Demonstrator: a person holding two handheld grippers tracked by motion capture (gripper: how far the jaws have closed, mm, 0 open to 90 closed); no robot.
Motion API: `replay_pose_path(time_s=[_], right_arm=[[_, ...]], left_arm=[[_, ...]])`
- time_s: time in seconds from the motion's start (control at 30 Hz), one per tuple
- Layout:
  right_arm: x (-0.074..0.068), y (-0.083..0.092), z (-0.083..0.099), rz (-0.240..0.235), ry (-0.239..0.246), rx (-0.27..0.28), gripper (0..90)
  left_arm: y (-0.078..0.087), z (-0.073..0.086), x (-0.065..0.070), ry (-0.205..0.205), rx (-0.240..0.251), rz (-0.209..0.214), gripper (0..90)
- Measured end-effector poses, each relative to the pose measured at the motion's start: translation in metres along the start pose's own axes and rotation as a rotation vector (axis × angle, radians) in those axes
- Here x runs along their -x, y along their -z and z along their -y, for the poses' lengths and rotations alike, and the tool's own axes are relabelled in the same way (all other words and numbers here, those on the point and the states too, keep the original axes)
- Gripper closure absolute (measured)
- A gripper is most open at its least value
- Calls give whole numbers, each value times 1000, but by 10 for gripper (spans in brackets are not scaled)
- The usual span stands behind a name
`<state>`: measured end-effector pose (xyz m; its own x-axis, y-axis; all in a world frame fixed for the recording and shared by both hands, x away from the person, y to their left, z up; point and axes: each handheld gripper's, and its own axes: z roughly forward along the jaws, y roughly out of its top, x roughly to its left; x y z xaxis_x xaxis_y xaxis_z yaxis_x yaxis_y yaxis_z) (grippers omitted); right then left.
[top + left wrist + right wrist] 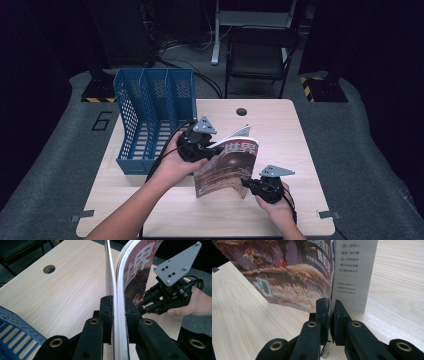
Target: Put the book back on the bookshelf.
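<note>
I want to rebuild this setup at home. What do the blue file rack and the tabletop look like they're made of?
File rack: likely moulded plastic, evenly blue, its walls a slotted grid with a slight sheen. Tabletop: pale wood grain, smooth and matte, with a round cable hole; whether it is solid wood or a laminate, the look leaves open.

Left claw point(212, 146) showing black linked jaws with brass-ringed pivots, right claw point(248, 183) wearing a grey three-cornered plate dotted with screws, black cables trailing, forearms showing bare, no sleeves
</note>
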<state>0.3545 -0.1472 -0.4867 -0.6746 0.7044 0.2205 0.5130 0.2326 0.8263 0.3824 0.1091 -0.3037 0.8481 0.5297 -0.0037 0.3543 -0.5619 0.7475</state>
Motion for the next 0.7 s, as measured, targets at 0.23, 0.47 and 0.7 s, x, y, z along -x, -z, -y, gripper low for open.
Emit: replay_pose_path(time_s=[0.23, 0.47, 0.7], right_arm=[[0, 0, 0, 13, -3, -1, 856], [1, -1, 0, 13, -3, -3, 851], [1, -1, -1, 12, -3, -4, 847]], left_arm=[[0, -5, 1, -38, -38, -3, 829], [1, -8, 2, -42, -70, -2, 836], [1, -9, 1, -38, -83, 8, 837]])
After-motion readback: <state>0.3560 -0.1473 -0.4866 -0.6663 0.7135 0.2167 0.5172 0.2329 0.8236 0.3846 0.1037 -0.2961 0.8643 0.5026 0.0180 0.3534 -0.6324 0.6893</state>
